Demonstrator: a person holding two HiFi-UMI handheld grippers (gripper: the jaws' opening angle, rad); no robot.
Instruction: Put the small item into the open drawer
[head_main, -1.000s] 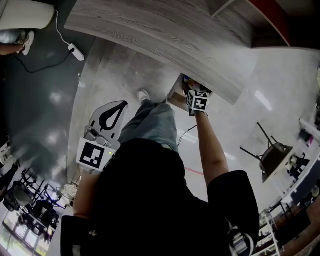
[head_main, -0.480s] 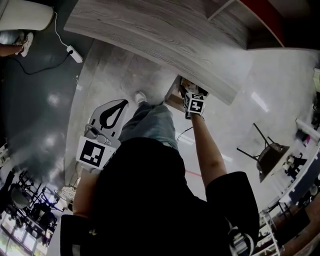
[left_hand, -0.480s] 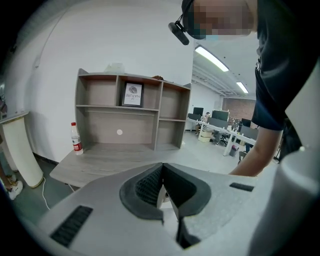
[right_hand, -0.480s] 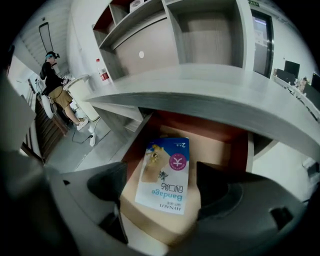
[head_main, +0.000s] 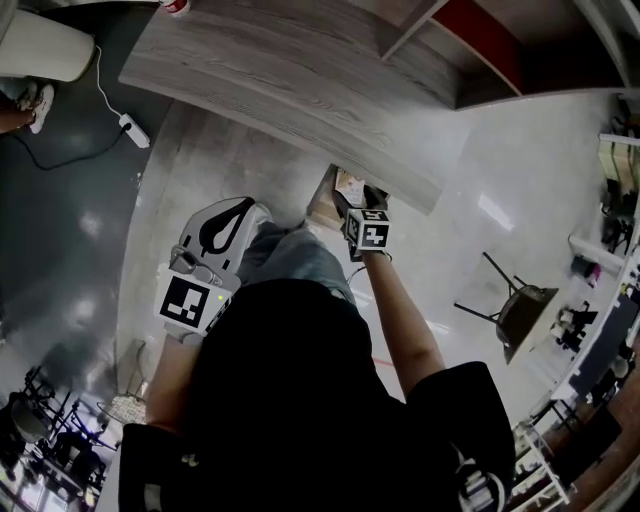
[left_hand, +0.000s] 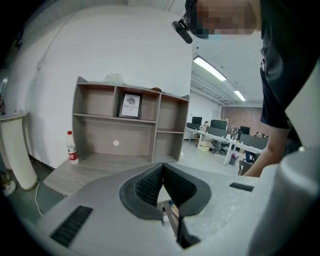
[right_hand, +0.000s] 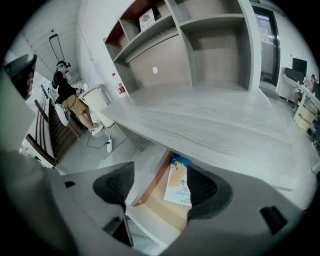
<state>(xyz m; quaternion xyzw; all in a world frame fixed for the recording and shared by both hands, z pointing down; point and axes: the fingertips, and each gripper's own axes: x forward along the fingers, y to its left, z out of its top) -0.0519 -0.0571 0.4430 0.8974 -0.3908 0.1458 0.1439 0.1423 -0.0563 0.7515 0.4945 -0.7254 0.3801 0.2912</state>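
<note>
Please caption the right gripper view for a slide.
Empty right claw, jaws open but just closing, above the drawer holding a small booklet.

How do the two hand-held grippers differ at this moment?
The left gripper has its fingers together; the right gripper has them apart, though they have just been closing slightly, gripping nothing. The left gripper faces the shelf unit; the right gripper points down at the open drawer holding a booklet. Both are empty.
</note>
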